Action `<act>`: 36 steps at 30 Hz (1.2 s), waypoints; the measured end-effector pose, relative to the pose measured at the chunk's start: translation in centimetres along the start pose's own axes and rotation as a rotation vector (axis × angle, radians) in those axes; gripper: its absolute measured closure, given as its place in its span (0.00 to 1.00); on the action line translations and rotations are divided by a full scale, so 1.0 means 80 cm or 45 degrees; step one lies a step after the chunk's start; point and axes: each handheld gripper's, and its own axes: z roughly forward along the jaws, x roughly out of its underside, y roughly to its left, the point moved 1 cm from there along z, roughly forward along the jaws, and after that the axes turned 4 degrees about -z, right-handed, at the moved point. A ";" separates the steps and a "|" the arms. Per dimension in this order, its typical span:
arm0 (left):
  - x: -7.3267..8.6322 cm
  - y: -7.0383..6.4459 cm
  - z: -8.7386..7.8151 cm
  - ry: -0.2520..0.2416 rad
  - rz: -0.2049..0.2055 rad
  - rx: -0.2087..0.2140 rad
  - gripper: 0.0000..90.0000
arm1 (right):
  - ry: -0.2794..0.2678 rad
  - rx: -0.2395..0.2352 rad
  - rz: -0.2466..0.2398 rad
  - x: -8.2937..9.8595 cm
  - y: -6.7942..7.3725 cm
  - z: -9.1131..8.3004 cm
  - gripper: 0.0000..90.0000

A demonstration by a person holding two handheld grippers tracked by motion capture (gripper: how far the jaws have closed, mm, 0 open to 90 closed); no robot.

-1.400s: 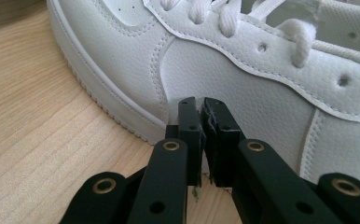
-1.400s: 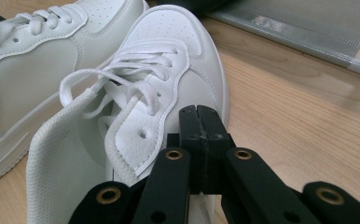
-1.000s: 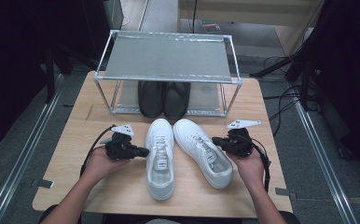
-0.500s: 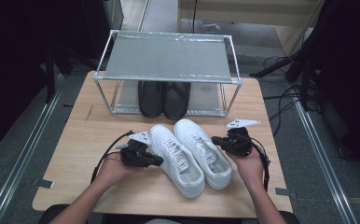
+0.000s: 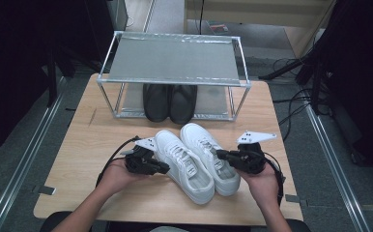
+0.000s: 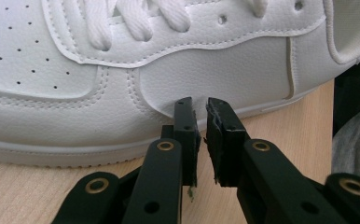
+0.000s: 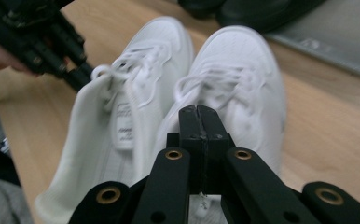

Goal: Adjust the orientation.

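Two white lace-up sneakers lie side by side on the wooden table (image 5: 102, 140), toes toward the rack and heels angled to the right. My left gripper (image 5: 164, 168) is shut with nothing between its jaws, its tips (image 6: 199, 105) pressed against the outer side of the left sneaker (image 5: 187, 169) (image 6: 122, 79). My right gripper (image 5: 219, 154) (image 7: 199, 112) is shut and empty, its tips at the side of the right sneaker (image 5: 208, 154) (image 7: 243, 88). The right gripper view also has the left sneaker (image 7: 131, 107) and the other gripper (image 7: 43, 42) beyond it.
A metal rack (image 5: 175, 60) with a mesh top shelf stands at the back of the table. A pair of black shoes (image 5: 170, 101) sits on its lower level. The table's front edge is just behind my hands.
My left gripper has moved right, pushing the left sneaker; its heel swung right until it lies against the right sneaker. The right gripper has barely moved.
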 end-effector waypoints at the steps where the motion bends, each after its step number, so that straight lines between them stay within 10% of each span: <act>1: 0.000 0.001 -0.001 -0.002 -0.008 0.000 0.91 | 0.003 -0.003 -0.008 0.002 0.003 0.000 1.00; 24: 0.003 0.009 -0.009 -0.035 -0.023 -0.004 0.88 | 0.029 0.021 -0.090 0.005 0.035 0.026 1.00; 36: 0.006 0.013 -0.031 -0.090 -0.014 -0.016 0.84 | 0.010 -0.039 0.011 0.007 0.030 0.022 0.94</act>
